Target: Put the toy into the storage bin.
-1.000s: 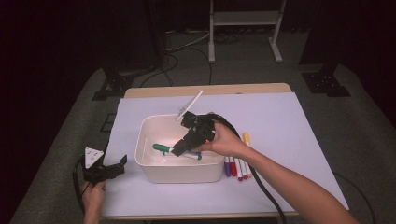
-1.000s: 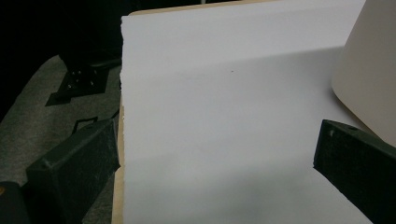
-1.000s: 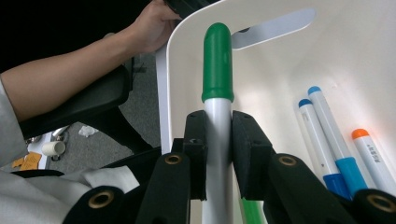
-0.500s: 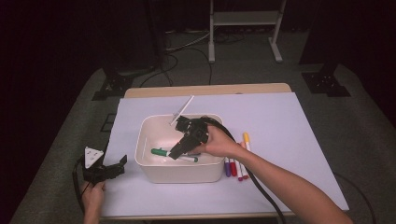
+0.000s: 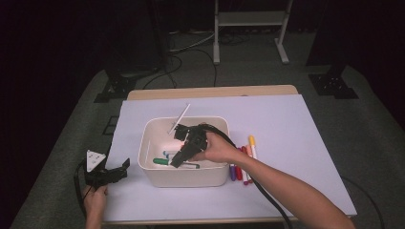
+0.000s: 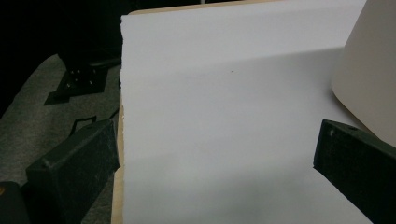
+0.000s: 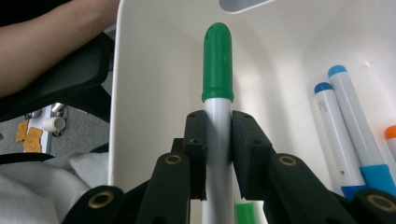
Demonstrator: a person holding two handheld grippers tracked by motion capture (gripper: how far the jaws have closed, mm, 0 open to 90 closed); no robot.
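Right claw (image 7: 218,140) is down inside the white bin (image 5: 148,143), jaws closed on the white barrel of the green-capped marker (image 7: 217,70), gripping just below the cap. In the right gripper view the marker runs straight along the jaw line, cap pointing at the bin's far wall. Two blue-capped markers (image 7: 343,126) lie on the bin floor beside it; an orange cap shows at the frame edge.

Left claw (image 5: 107,174) rests at the near left corner of the worktop (image 5: 296,124), jaws wide apart, holding nothing, with the bin wall just beside one jaw.

More markers (image 5: 241,164) lie in a row on the worktop, just right of the bin. A thin white stick (image 5: 179,118) leans over the bin's far rim.

Risks, judged from here:
- Grip sits near the cap end on a smooth round barrel; the long free end could pivot or slide in the jaws when moved.
- Cap is close to the wall; pushing forward would jam it and could shift the bin, which the left claw is not steadying.
- Release from a height could bounce the marker onto the blue ones.
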